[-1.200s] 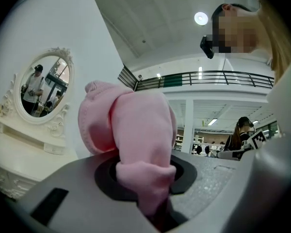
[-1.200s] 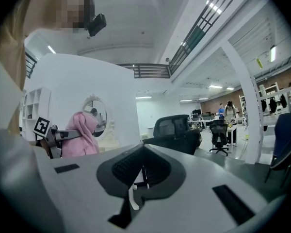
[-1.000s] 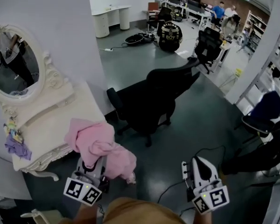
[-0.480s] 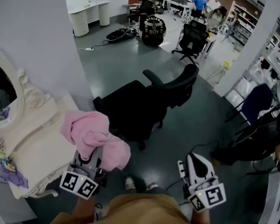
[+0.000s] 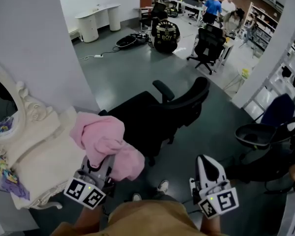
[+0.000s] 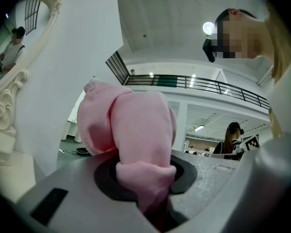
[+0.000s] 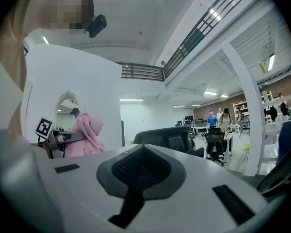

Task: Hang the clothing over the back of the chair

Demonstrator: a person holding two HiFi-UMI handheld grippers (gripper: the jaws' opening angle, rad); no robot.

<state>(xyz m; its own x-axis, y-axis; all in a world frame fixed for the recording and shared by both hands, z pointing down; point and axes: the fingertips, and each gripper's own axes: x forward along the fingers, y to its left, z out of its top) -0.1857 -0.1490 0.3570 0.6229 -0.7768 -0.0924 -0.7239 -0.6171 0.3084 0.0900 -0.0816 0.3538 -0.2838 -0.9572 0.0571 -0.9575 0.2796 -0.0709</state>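
A bunched pink garment (image 5: 104, 140) hangs from my left gripper (image 5: 99, 165), which is shut on a fold of it; the cloth hides the fingertips. In the left gripper view the pink cloth (image 6: 131, 130) fills the space between the jaws of the left gripper (image 6: 150, 181). The black office chair (image 5: 155, 113) stands just beyond the garment, its back (image 5: 189, 96) turned to the right. My right gripper (image 5: 205, 162) is held level at the lower right, shut with nothing in it. The right gripper view shows the right gripper (image 7: 138, 174), the chair (image 7: 169, 139) ahead and the pink garment (image 7: 86, 134) to the left.
A white dressing table (image 5: 39, 151) with an oval mirror stands at the left against a white wall (image 5: 34, 38). Another black chair (image 5: 209, 42) and a black bag (image 5: 166, 35) are farther back. A blue chair (image 5: 279, 113) and dark furniture are at the right. People stand at the far desks.
Both grippers have travelled across the floor toward the black chair, the left one still carrying the pink garment. The dressing table has slid toward the left edge.
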